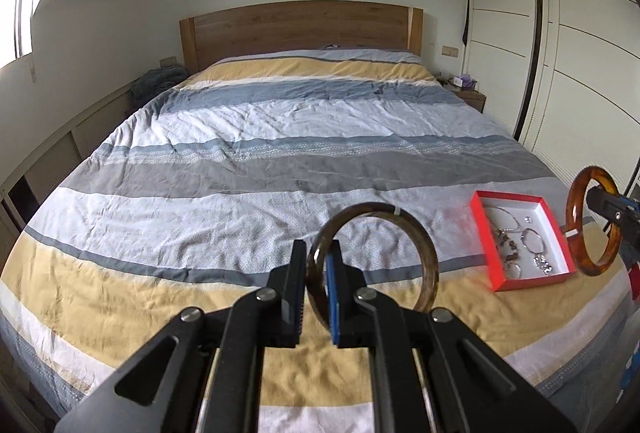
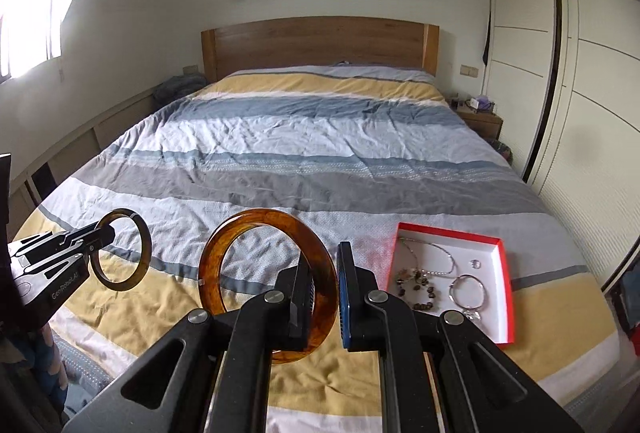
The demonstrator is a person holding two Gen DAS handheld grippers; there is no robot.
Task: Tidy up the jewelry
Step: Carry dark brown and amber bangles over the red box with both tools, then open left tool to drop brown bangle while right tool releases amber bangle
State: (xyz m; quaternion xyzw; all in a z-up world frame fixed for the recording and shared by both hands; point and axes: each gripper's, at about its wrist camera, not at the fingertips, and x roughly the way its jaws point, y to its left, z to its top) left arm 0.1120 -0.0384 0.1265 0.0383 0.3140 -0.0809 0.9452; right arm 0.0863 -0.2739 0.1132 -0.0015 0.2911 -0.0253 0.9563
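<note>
My left gripper is shut on a dark olive-brown bangle, which stands upright above the striped bedspread. That bangle and the left gripper also show at the left of the right wrist view. My right gripper is shut on an amber bangle, also held upright above the bed. The same amber bangle appears at the right edge of the left wrist view, with the right gripper clamped on its rim. A red box with a white inside lies on the bed to the right, holding silver bracelets, a chain and a beaded bracelet.
The bed with its striped cover fills both views, wooden headboard at the far end. White wardrobe doors run along the right. A nightstand stands beside the headboard. A window lights the left wall.
</note>
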